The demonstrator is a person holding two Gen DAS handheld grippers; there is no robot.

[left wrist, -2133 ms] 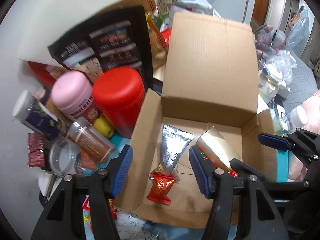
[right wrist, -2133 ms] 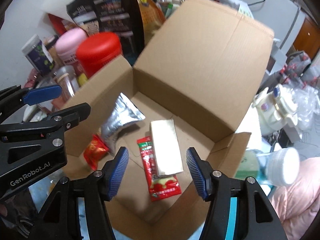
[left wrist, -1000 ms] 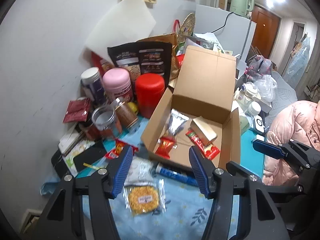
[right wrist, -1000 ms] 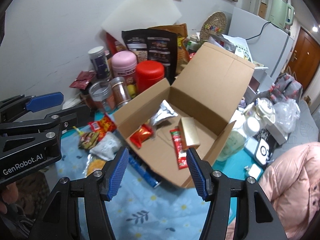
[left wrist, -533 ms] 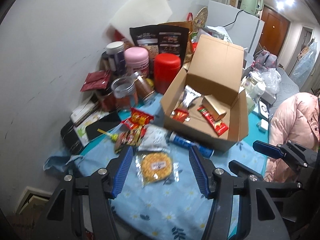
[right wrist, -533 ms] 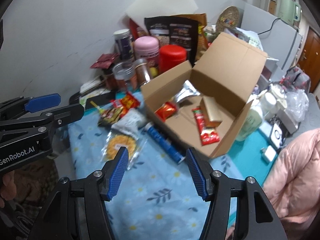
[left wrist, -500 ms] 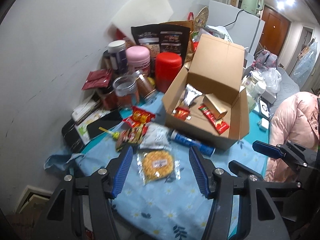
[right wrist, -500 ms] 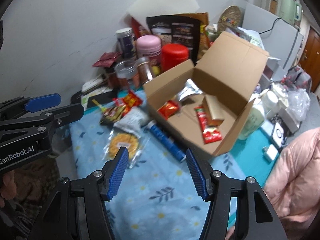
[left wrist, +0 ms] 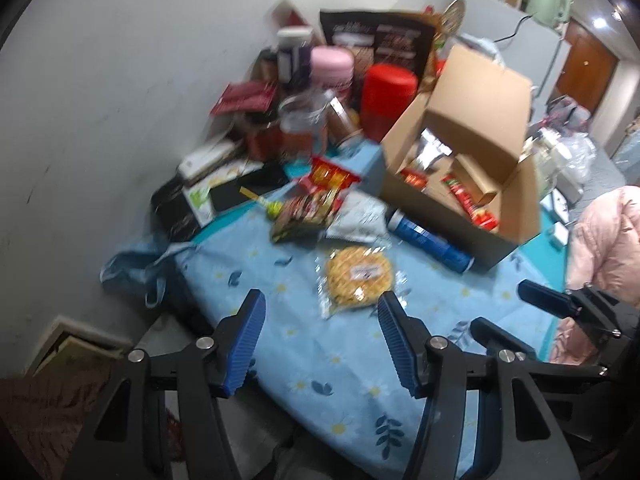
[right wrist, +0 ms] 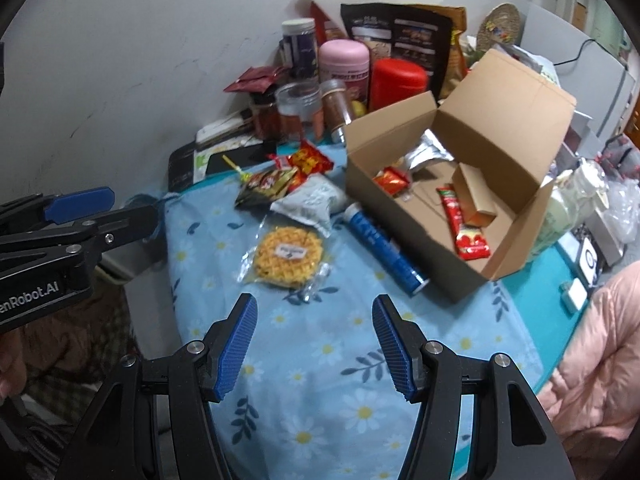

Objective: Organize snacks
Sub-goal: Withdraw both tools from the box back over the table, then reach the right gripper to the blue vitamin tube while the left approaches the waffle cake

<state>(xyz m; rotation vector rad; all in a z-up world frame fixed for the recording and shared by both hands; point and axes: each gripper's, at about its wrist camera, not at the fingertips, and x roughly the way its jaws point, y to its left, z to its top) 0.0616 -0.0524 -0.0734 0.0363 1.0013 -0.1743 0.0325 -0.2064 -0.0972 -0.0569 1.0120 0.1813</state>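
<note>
An open cardboard box [right wrist: 384, 196] [left wrist: 416, 196] stands on the blue flowered tablecloth [right wrist: 360, 344] and holds a silver pouch [right wrist: 426, 152], a small red packet [right wrist: 390, 180], a long red packet [right wrist: 466, 224] and a gold box [right wrist: 474, 194]. Before it lie a blue tube [right wrist: 384, 254] [left wrist: 430, 240], a round waffle in clear wrap [right wrist: 289, 255] [left wrist: 358, 274], a grey pouch [right wrist: 310, 202], a dark packet [right wrist: 266, 186] and a red packet [right wrist: 310, 160]. My left gripper [left wrist: 320, 344] and right gripper [right wrist: 314, 350] are open, empty, held back above the near table edge.
Jars and canisters crowd the wall behind: a red canister [right wrist: 398, 80], a pink one [right wrist: 344, 64], a glass jar [right wrist: 298, 108], a black bag [right wrist: 396, 36]. A pink jacket [right wrist: 600, 352] is at the right. The floor [left wrist: 60, 400] drops off at the left.
Both grippers have pulled back and up from over the box, open and empty throughout. The loose snacks on the cloth have come into view.
</note>
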